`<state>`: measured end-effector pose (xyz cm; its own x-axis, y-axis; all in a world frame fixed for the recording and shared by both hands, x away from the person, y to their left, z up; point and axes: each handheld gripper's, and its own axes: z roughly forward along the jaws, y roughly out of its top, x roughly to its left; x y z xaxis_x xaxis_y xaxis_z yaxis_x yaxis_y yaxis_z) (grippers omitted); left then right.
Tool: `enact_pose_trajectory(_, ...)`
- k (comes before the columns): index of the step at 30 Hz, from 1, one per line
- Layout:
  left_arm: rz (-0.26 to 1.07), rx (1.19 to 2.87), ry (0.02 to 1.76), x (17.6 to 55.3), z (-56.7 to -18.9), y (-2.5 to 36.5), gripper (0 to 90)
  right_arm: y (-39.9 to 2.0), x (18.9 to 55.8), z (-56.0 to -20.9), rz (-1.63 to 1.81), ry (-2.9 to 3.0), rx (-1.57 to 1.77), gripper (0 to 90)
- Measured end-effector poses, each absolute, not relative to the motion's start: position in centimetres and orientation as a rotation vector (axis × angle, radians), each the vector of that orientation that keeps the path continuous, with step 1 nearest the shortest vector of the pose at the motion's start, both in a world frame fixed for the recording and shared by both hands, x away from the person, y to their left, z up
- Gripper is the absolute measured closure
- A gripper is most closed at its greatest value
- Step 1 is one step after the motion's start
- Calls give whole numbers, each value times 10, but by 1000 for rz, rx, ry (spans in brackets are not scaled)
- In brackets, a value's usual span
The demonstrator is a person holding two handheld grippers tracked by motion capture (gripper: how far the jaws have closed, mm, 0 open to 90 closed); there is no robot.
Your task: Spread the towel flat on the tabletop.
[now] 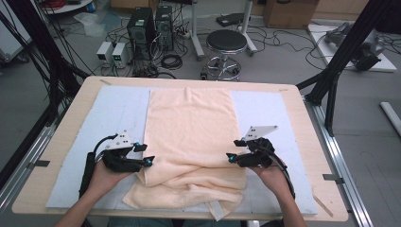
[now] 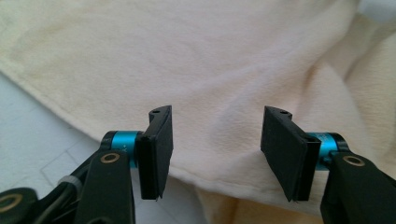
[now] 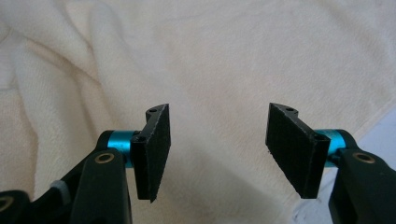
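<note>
Peach towel (image 1: 191, 127) on bench (image 1: 61, 142), near end rumpled, left hand-held gripper (image 1: 144, 154) and right hand-held gripper (image 1: 235, 150) at its side edges, jaws apart, holding nothing

Towel (image 1: 191, 127): pale peach, plain, no pattern. Mat (image 1: 267, 111) beneath: light grey-blue, plain. Table (image 1: 75, 111) top: light wood tone. Left gripper (image 1: 144, 154) and right gripper (image 1: 235, 150): black bodies, black pads (image 2: 156, 149), turquoise collars behind pads, brass-coloured rivets, light grey three-cornered top plates. Stool (image 1: 226, 41) beyond table: black seat, chrome base. Floor: grey, strewn with black cables.
</note>
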<state>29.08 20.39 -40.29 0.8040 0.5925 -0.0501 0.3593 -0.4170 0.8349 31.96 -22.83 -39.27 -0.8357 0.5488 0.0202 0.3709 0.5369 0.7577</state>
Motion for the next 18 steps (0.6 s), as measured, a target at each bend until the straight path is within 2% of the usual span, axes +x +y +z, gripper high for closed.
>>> enact_pose_trajectory(4,255,2035,647,280,-397,199,404,-230,312,-396,1184,2551,770,387)
enact_pose_trajectory(7,148,2041,598,275,-397,192,362,-230,307,-398,1205,2575,744,388)
enact_pose_trajectory(11,136,2108,519,270,-403,184,371,-227,299,-402,1175,2622,679,401)
enact_pose_trajectory(12,137,2124,504,270,-404,183,456,-227,298,-403,1164,2633,663,421)
enact_pose_trajectory(13,147,2144,507,270,-407,183,583,-226,298,-405,1149,2636,659,443)
enact_pose_trajectory(14,143,2175,515,272,-410,183,655,-224,297,-407,1117,2645,660,482)
enact_pose_trajectory(15,152,2191,513,273,-412,184,749,-222,298,-410,1074,2658,655,563)
enact_pose_trajectory(16,161,2190,518,274,-413,186,812,-220,299,-412,1041,2680,652,647)
enact_pose_trajectory(18,176,2179,544,278,-411,191,840,-216,303,-415,994,2701,621,775)
